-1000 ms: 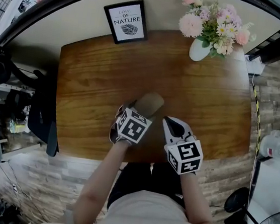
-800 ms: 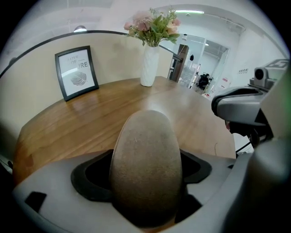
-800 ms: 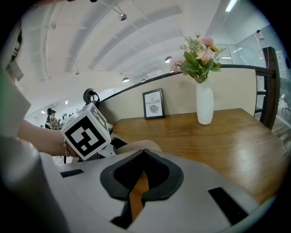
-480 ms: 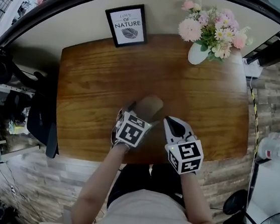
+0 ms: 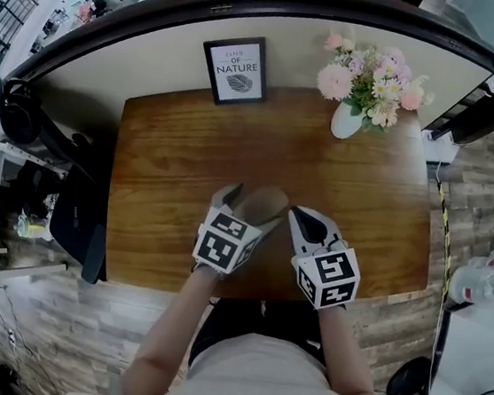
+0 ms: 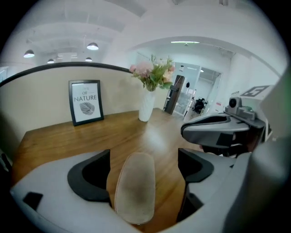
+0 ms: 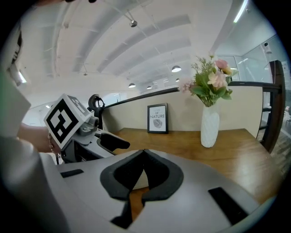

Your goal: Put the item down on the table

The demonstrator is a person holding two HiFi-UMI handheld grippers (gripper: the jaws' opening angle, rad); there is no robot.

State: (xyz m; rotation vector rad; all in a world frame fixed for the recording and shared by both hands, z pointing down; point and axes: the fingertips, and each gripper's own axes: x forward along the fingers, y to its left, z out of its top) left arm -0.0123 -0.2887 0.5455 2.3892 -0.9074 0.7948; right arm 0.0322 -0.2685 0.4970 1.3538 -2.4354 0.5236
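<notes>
The item, a beige oval pad point(image 5: 264, 201), lies flat on the brown wooden table point(image 5: 170, 165) near its front edge. My left gripper point(image 5: 244, 208) hovers over the pad's near end and is open. In the left gripper view the pad point(image 6: 135, 186) shows between the wide jaws of the left gripper point(image 6: 143, 159), with neither dark pad touching it. Those jaws have just been closing slightly, with the pad lying loose between them. My right gripper point(image 5: 301, 217) is just right of the pad and apart from it. Seen along its own jaws, the right gripper point(image 7: 144, 152) is shut on nothing.
A framed "Nature" print point(image 5: 237, 70) leans at the table's back edge. A white vase of flowers point(image 5: 359, 81) stands at the back right. A black chair point(image 5: 80, 207) and headphones point(image 5: 8, 109) are off the left side, water bottles point(image 5: 488, 275) on the floor at right.
The left gripper has lifted away from the pad, which stays on the table. The right gripper has risen a little. The head view has shifted.
</notes>
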